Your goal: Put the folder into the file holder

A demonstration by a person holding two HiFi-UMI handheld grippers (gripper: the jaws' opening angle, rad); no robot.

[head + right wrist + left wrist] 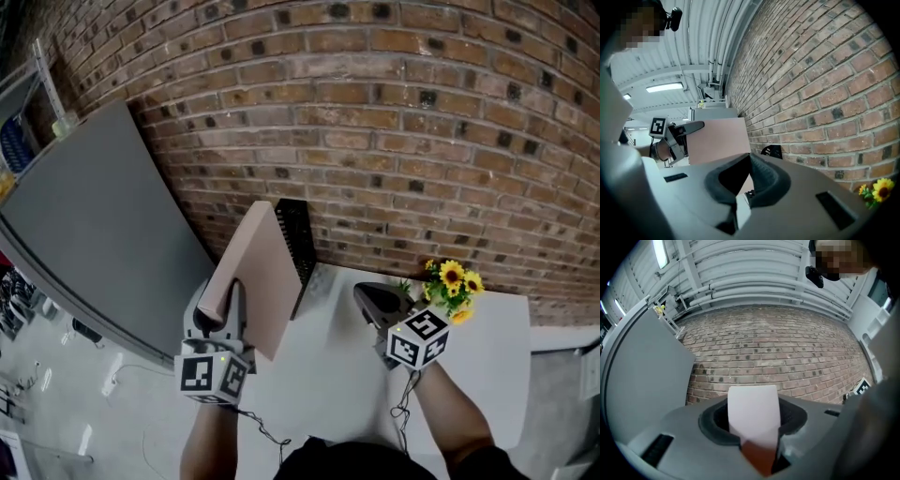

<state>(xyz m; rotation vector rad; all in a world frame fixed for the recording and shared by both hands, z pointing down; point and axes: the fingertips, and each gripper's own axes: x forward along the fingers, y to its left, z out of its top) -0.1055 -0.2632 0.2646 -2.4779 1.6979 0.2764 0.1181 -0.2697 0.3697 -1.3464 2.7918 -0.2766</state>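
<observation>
Jaws of the left gripper (232,302) pinch the lower edge of the folder (265,281), which is raised on end beside the file holder (298,239).

Across the white table (487,375), the right gripper (377,306) hangs near the sunflowers (452,284), its jaws a little apart with nothing between them. The folder is tilted and not yet in a slot of the black holder, which stands against the brick wall (394,122). Gripped at one edge only, the broad folder may swing and catch the holder's rim. A push then could shove or tip the holder, which nothing steadies.
</observation>
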